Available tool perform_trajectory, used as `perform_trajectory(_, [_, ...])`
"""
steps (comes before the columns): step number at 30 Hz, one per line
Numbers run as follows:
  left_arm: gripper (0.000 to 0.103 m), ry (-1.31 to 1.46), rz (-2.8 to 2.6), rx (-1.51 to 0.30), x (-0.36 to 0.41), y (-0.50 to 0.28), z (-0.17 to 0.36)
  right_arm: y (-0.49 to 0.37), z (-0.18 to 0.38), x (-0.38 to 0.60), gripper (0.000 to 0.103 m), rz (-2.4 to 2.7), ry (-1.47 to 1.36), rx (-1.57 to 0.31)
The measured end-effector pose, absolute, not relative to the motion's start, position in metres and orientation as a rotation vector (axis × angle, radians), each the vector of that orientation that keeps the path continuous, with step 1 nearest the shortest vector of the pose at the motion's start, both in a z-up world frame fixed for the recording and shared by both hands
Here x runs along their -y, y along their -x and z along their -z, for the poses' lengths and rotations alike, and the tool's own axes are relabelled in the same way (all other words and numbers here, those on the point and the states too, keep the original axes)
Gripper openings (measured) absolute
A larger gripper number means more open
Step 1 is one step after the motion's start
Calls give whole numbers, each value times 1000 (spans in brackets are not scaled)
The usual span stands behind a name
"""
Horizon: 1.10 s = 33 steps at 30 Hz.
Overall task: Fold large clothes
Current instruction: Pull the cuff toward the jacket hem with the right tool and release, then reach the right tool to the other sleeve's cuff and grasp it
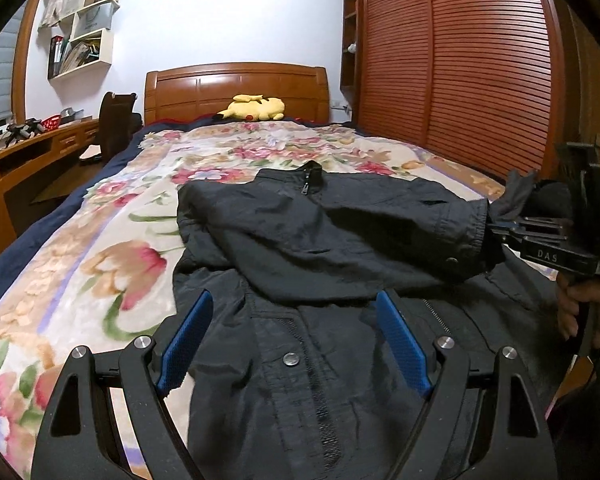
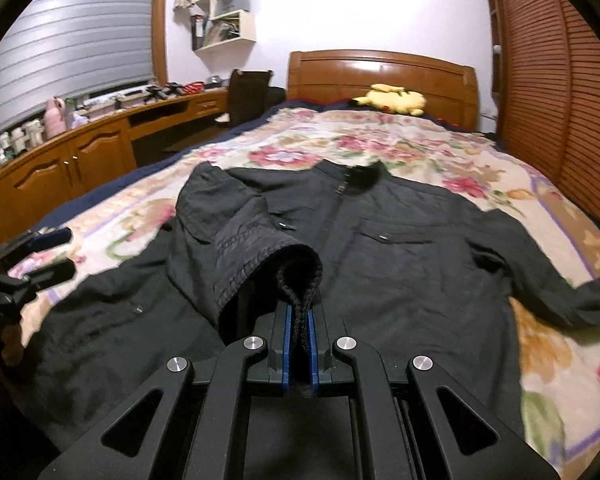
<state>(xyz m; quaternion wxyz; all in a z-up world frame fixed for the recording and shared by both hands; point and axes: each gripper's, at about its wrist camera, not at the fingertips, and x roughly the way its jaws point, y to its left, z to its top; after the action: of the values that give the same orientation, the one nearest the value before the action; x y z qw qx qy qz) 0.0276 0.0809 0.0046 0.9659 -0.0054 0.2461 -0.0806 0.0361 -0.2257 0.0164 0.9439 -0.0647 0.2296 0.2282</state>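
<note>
Pinching the knit cuff (image 2: 300,276), right hand-held gripper (image 2: 299,344) carries the sleeve across the black jacket (image 1: 320,248); left hand-held gripper (image 1: 296,336) hovers spread above its front.

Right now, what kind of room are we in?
Most likely a bedroom. There's a big bed with a wooden headboard, a wardrobe beside it, and a yellow plush toy by the headboard. A black jacket lies spread on the bed for folding.

Bedroom with warm wooden furniture and pale walls.
A wooden headboard (image 1: 236,90) backs the floral-quilted bed (image 1: 100,216); reddish louvred wardrobe doors (image 1: 460,64) stand right, a curved wooden desk (image 2: 100,148), grey window blind (image 2: 76,40) and white wall shelves (image 1: 86,28) left.
</note>
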Motion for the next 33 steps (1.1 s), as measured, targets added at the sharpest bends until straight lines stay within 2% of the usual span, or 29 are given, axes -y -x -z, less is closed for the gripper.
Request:
perform_trajectory(13, [84, 10, 192, -517, -59, -39, 1, -8, -29, 238, 7, -429, 112, -492])
perform_trajectory(16, [84, 5, 192, -524, -55, -41, 4, 4, -37, 238, 20, -418, 134, -425])
perform_trajectory(18, [84, 5, 194, -534, -53, -43, 6, 12, -44, 238, 37, -405, 124, -385])
perform_trajectory(19, [84, 4, 196, -537, -52, -43, 7, 15, -46, 238, 52, -400, 117, -367])
perform_trajectory(20, [84, -1, 198, -542, -50, -44, 9, 17, -47, 236, 59, -399, 114, -354])
perform_trajectory(25, [84, -22, 201, -554, -42, -45, 13, 12, -38, 216, 59, -429, 145, -377])
perform_trajectory(33, [84, -61, 205, -573, -30, -45, 19, -50, -23, 219, 59, -379, 154, -545])
